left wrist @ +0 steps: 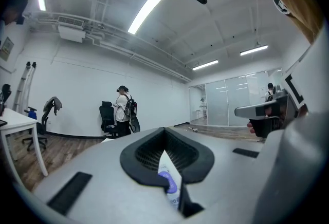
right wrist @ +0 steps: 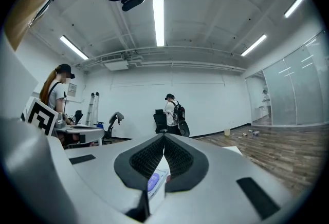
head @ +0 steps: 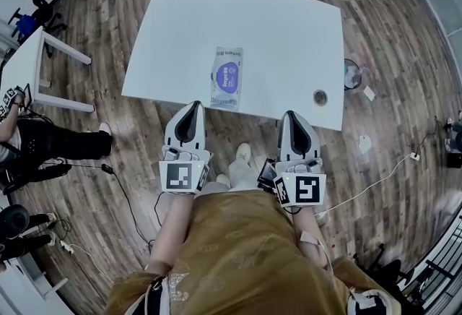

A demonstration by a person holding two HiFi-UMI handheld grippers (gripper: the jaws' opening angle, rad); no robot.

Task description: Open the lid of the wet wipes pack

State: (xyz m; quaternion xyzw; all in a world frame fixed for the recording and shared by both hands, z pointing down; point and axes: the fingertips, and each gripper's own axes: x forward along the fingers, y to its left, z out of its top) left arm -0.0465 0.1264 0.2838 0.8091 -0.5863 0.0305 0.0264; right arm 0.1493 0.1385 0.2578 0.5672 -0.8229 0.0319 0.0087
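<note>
The wet wipes pack (head: 227,79) lies flat on the white table (head: 289,32), near its front edge, with its purple oval lid facing up and shut. My left gripper (head: 194,105) hovers just short of the table's front edge, a little left of the pack, jaws shut on nothing. My right gripper (head: 291,115) hangs further right, also off the front edge and shut. Through the pad gap of the left gripper (left wrist: 164,129) I see the pack (left wrist: 170,183) below. The right gripper (right wrist: 164,137) also shows the pack (right wrist: 154,181) through its gap.
A small round object (head: 320,97) sits near the table's front right corner. A bin (head: 351,74) stands on the wood floor at the right. Another white table (head: 22,68), a seated person (head: 43,140) and cables lie to the left.
</note>
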